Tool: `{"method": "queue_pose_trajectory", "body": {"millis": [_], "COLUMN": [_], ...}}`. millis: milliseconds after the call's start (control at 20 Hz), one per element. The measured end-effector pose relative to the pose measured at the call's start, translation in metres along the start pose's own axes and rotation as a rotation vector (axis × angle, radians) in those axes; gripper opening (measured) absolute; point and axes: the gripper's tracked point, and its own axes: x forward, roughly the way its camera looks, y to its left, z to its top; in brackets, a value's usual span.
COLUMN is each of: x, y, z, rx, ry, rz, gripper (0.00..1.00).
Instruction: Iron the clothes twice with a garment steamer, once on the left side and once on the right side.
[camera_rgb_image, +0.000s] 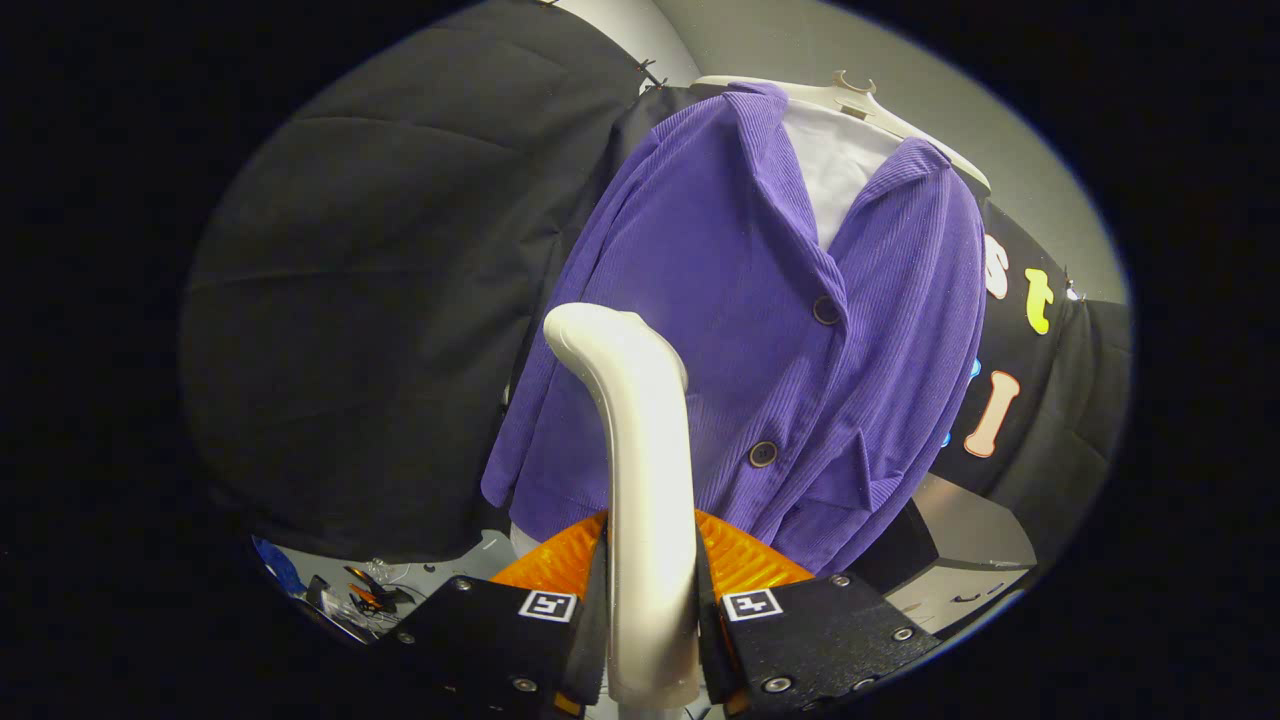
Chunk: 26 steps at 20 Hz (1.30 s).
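Purple corduroy jacket (760, 330) hangs on a hanger (850, 100) at upper centre of the frame. My gripper (652, 600) clamps the white steamer (645, 470); its head is low on the left front, I judge. Finished passes I cannot tell.

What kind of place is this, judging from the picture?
Probably a recording booth set up for garment steaming: black cloth forms the wall, a purple jacket hangs on a hanger, and the gripper is shut on a steamer.
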Motion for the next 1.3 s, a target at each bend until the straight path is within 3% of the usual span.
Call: {"method": "queue_pose_trajectory", "body": {"millis": [500, 800, 1100, 1300], "x": [0.006, -0.008, -0.044, -0.092], "y": [0.023, 0.03, -0.044, -0.094], "z": [-0.045, -0.091, -0.117, -0.115], "rx": [0.038, 0.029, 0.106, 0.167], "ry": [0.071, 0.142, 0.164, 0.156], "rz": [-0.02, 0.065, 0.044, 0.011], "gripper": [0.39, 0.39, 0.39, 0.39]}}
